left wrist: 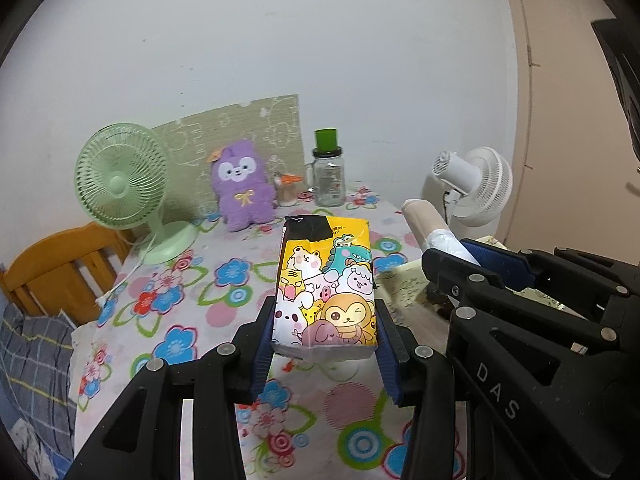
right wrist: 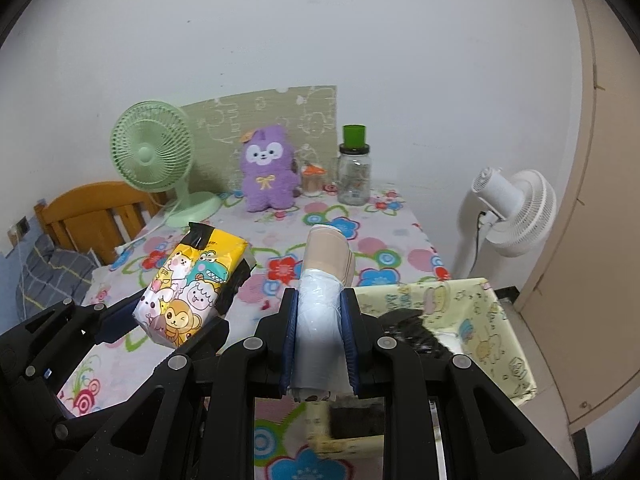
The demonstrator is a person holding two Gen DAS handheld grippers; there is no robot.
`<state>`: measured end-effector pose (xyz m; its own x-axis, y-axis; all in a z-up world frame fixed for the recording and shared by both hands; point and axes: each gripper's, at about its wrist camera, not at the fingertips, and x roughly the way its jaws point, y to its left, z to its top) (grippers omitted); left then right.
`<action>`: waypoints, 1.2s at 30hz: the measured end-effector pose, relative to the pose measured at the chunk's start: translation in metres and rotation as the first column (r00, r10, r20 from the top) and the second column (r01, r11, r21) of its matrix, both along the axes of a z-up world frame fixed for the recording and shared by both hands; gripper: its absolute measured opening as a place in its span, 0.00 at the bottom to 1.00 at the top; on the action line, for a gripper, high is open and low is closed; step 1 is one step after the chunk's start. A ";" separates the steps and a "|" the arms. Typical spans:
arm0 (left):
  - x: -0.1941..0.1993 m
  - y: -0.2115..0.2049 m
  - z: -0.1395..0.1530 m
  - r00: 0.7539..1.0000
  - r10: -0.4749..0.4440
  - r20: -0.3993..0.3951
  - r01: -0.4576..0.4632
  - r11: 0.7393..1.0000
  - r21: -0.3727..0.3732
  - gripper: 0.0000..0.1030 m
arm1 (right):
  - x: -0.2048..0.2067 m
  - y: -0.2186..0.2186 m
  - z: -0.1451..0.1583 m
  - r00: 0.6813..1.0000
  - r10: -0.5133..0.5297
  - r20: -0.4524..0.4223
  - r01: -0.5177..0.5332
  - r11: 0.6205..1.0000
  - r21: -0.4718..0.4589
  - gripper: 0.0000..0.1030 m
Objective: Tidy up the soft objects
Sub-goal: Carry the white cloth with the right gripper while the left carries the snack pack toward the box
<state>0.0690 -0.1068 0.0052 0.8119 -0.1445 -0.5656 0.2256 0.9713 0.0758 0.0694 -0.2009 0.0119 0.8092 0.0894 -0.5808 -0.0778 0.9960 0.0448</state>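
Observation:
My left gripper (left wrist: 325, 338) is shut on a yellow tissue pack (left wrist: 326, 284) printed with cartoon animals and holds it above the flowered table. The pack also shows in the right wrist view (right wrist: 192, 284). My right gripper (right wrist: 320, 340) is shut on a rolled beige and white cloth bundle (right wrist: 322, 300), held above the table beside a pale yellow fabric storage box (right wrist: 480, 320). The bundle also shows in the left wrist view (left wrist: 432, 232). A purple plush toy (left wrist: 242, 184) sits upright at the back of the table, also in the right wrist view (right wrist: 268, 170).
A green desk fan (left wrist: 122, 188) stands at the back left. A glass jar with a green lid (left wrist: 328, 172) and a small bottle (left wrist: 288, 190) stand at the back. A white fan (right wrist: 516, 212) stands off the table's right. A wooden chair (left wrist: 56, 268) is left.

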 end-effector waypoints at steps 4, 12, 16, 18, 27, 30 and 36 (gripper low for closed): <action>0.007 -0.014 -0.003 1.000 -0.029 -0.009 0.029 1.000 0.002 0.45 | 0.003 -0.016 -0.003 1.000 -0.027 -0.010 0.027 1.000 0.000 0.23; 0.017 -0.040 -0.006 0.997 -0.075 -0.023 0.075 0.997 -0.003 0.45 | 0.010 -0.042 -0.008 0.998 -0.063 -0.023 0.063 0.998 -0.005 0.23; 0.022 -0.052 -0.009 0.995 -0.091 -0.032 0.091 0.996 -0.001 0.45 | 0.013 -0.055 -0.012 0.997 -0.077 -0.033 0.077 0.997 -0.004 0.23; 0.023 -0.058 -0.011 0.994 -0.100 -0.037 0.100 0.995 -0.003 0.45 | 0.015 -0.061 -0.014 0.996 -0.084 -0.040 0.084 0.996 -0.006 0.23; 0.029 -0.082 -0.022 0.989 -0.130 -0.067 0.129 0.992 -0.018 0.45 | 0.023 -0.089 -0.028 0.990 -0.122 -0.077 0.121 0.992 -0.024 0.23; 0.032 -0.088 -0.027 0.987 -0.136 -0.082 0.135 0.991 -0.020 0.45 | 0.026 -0.096 -0.033 0.988 -0.126 -0.088 0.124 0.992 -0.024 0.23; 0.039 -0.099 -0.038 0.983 -0.147 -0.114 0.147 0.989 -0.013 0.45 | 0.030 -0.107 -0.041 0.985 -0.136 -0.110 0.134 0.991 -0.027 0.23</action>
